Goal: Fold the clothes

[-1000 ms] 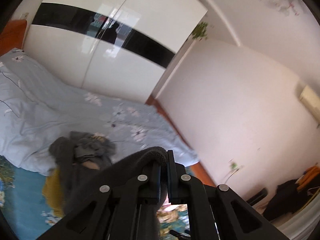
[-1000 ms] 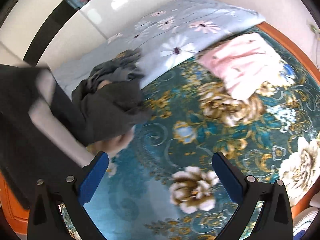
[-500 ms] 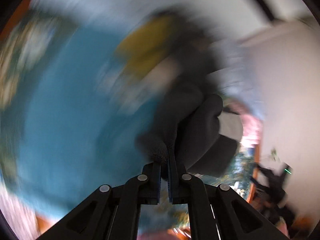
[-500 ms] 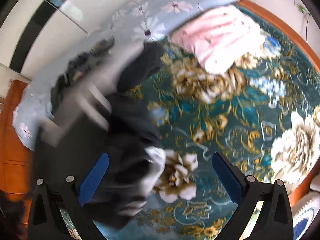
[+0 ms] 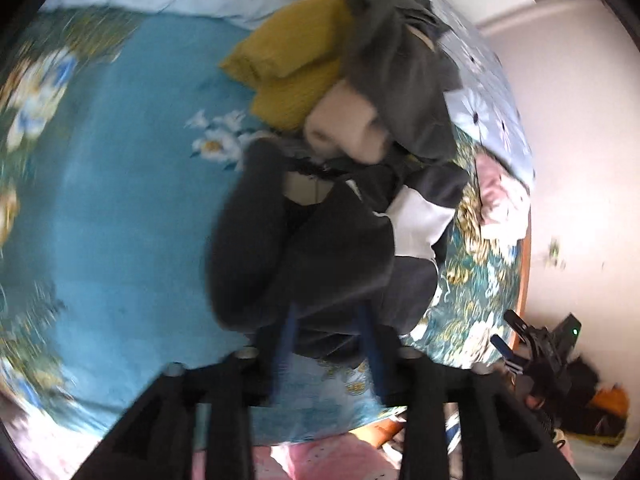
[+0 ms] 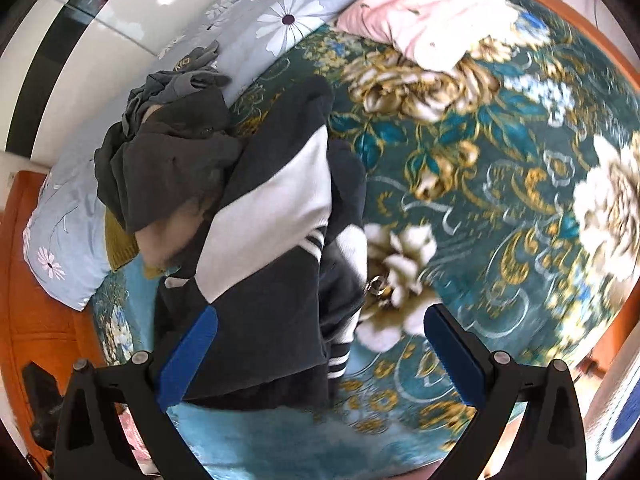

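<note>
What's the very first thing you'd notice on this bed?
The dark jacket with white panels, lying crumpled on the flowery teal bedspread right before both claws. Behind it sits a heap of grey clothes over something mustard yellow, and a pink pillow lies at the bed's far end.

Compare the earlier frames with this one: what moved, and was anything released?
The left gripper swung down to the bed; its jaws have just been opening, releasing the dark jacket, which now lies on the floral bedspread. The right gripper stays open; clothes pile and pink pillow unchanged.
</note>
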Demonstrator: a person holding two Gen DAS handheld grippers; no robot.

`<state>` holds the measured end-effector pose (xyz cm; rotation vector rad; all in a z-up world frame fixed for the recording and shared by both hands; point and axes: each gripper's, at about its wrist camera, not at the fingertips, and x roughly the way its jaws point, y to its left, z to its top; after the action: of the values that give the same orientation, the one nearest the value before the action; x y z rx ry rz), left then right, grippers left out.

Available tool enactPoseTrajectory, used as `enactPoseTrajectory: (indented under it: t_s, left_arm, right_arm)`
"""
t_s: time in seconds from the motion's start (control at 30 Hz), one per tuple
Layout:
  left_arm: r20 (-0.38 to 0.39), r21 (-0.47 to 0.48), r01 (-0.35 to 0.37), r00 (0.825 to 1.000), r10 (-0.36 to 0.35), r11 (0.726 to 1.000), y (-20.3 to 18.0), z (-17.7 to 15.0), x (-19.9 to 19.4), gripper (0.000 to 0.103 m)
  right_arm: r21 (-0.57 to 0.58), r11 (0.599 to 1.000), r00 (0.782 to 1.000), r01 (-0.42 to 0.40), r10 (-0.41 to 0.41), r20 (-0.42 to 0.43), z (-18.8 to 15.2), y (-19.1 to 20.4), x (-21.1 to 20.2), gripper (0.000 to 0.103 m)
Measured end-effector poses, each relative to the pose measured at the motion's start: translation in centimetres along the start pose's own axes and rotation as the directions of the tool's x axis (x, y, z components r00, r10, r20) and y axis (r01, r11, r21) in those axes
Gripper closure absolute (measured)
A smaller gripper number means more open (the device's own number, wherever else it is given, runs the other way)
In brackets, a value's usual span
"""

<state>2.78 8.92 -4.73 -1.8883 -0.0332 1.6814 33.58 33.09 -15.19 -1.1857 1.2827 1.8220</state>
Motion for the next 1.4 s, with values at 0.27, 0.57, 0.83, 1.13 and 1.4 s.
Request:
enactPoseTrajectory:
  t_s: [0.27, 0.57, 0.83, 1.13, 1.4]
  left_arm:
    - [-0.017, -0.065, -0.040, 0.999, 0.039, 0.997, 1.5, 2.5, 1.1, 0.056]
    - [0.061, -0.389, -0.060, 0.994, 0.091, 0.919, 3.0, -2.2, -0.8, 0.054]
    - [0.073, -0.483, -0.110, 0.984, 0.165, 0.869, 1.5, -7.0, -1.3, 0.054]
    - [0.036, -0.431, -0.145, 0.983, 0.178, 0.891, -1.4, -7.3, 0.4, 0.054]
    - [0.052, -0.313, -0.152, 0.983, 0.177, 0.937, -4.2, -4.9, 0.9, 0.054]
  right_arm:
    - [0.130, 0.985, 0.991, -0.115, 0.123, -0.052, -0.1, 0.0, 4.5, 0.000]
    - [0.150, 0.963, 0.931, -0.223, 0.256, -0.261, 4.8, -2.3, 12.2, 0.009]
    - [0.094, 0.968, 0.870, -0.234, 0.251, -0.424, 6.3, -1.9, 17.3, 0.040]
    - [0.003, 0.927, 0.829, -0.374, 0.336, -0.448, 8.0, 2.0, 16.2, 0.095]
    - [-0.088, 0.750, 0.677, -0.656, 0.532, -0.509, 7.2, 11.9, 10.5, 0.095]
